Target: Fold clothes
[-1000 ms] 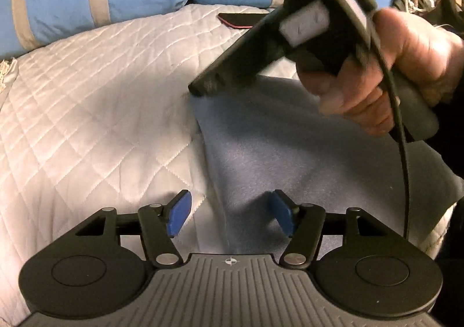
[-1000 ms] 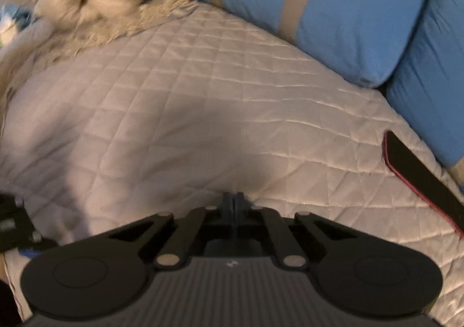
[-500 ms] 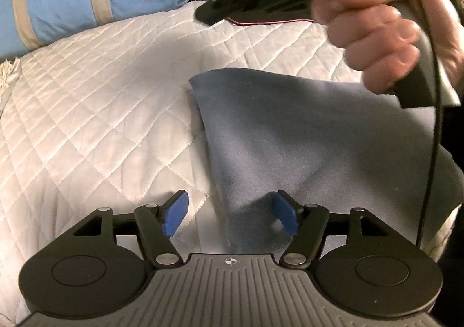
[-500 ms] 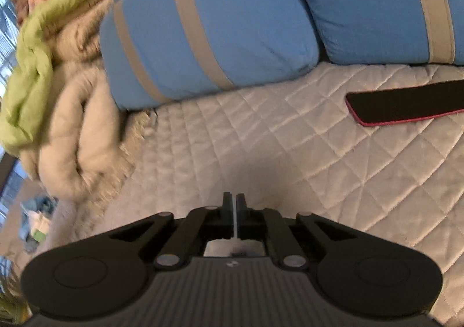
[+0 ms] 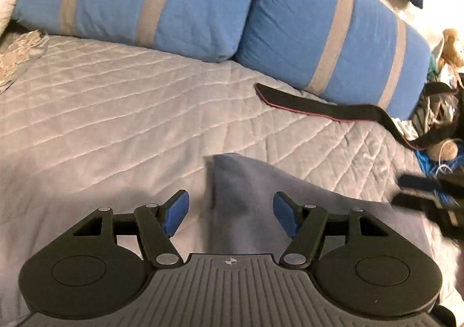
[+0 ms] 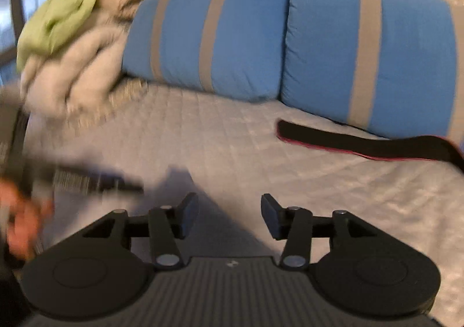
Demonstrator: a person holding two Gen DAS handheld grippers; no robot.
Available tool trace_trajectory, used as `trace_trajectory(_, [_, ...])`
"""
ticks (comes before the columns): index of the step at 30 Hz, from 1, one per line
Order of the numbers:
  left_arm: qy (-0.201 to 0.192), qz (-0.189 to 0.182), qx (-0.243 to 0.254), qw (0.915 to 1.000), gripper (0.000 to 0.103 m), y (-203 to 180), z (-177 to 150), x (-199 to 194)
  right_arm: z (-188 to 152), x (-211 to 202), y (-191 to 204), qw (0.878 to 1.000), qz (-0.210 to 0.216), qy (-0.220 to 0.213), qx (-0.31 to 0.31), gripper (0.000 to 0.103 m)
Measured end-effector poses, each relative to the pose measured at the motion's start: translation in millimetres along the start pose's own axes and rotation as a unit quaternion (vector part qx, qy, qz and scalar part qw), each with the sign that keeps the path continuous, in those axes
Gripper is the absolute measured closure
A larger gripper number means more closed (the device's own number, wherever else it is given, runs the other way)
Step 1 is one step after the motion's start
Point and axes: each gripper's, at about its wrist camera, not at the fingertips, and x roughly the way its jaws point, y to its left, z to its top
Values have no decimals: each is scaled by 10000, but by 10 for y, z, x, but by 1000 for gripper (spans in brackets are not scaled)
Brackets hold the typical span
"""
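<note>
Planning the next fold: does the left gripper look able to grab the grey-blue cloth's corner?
Probably yes. The left gripper is open, the grey-blue cloth lies between its fingers on the quilt, and nothing sits in between.

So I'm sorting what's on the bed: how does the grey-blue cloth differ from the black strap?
The grey-blue cloth is broad, plain and lies between the left gripper fingers; the black strap is narrow, long, red-edged and lies far off beside the striped blue pillows. Both rest on the quilted bedspread.
</note>
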Motion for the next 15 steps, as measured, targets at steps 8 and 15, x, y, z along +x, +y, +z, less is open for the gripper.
trace_trajectory(8, [127, -62, 358, 9993, 46, -292, -39, 208, -454, -207, -335, 9915, -1110, 604, 307, 100])
trace_trajectory(15, [297, -286, 460, 9981, 46, -396, -53, -3, -489, -330, -419, 9915, -1069, 552, 492, 92])
